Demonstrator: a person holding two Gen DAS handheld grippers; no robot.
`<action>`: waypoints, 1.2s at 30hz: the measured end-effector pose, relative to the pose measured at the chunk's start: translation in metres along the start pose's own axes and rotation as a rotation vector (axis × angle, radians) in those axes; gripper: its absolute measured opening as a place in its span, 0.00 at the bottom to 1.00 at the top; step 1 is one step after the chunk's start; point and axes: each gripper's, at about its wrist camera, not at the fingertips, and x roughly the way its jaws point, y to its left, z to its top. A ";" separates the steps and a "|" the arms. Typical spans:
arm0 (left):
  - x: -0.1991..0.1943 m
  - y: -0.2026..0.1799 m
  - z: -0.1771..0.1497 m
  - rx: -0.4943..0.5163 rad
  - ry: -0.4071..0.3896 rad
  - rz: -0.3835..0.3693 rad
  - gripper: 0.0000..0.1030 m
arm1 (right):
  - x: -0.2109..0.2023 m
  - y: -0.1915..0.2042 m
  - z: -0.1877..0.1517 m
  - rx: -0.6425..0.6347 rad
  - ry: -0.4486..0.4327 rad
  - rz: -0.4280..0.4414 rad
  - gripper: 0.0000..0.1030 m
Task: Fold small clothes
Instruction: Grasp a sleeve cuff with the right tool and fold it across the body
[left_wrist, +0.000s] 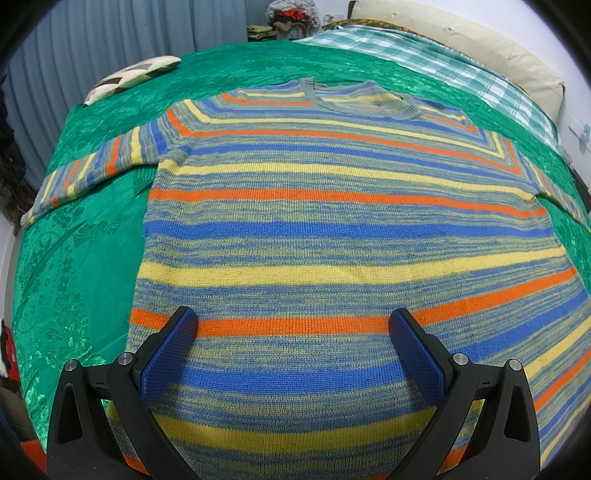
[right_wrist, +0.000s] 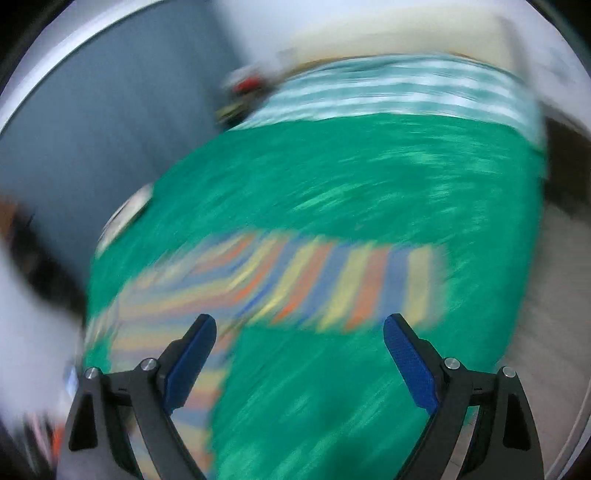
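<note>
Both tools, left tool (left_wrist: 293, 325) and right tool (right_wrist: 300, 330), gape wide, holding nothing. Risk: striped sweater (left_wrist: 332, 229) bunches if sleeve (right_wrist: 332, 284) is pinched unevenly.

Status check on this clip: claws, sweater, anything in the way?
Left claw open over the striped sweater, right claw open. Sweater flat, unfolded, on green bedspread. Right view blurred; no obstruction seen.

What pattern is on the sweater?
Horizontal stripes on the sweater: orange, blue and yellow over a mottled blue-yellow knit. Clearest in the left wrist view.
</note>
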 end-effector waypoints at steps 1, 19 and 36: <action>0.000 0.001 0.000 -0.001 0.000 -0.001 1.00 | 0.011 -0.020 0.012 0.047 0.006 -0.021 0.86; -0.016 0.019 0.013 0.005 0.074 -0.012 0.98 | 0.088 -0.102 0.021 0.375 0.137 0.041 0.04; -0.060 0.118 -0.009 -0.212 -0.071 -0.050 0.99 | 0.167 0.245 0.023 -0.153 0.344 0.481 0.46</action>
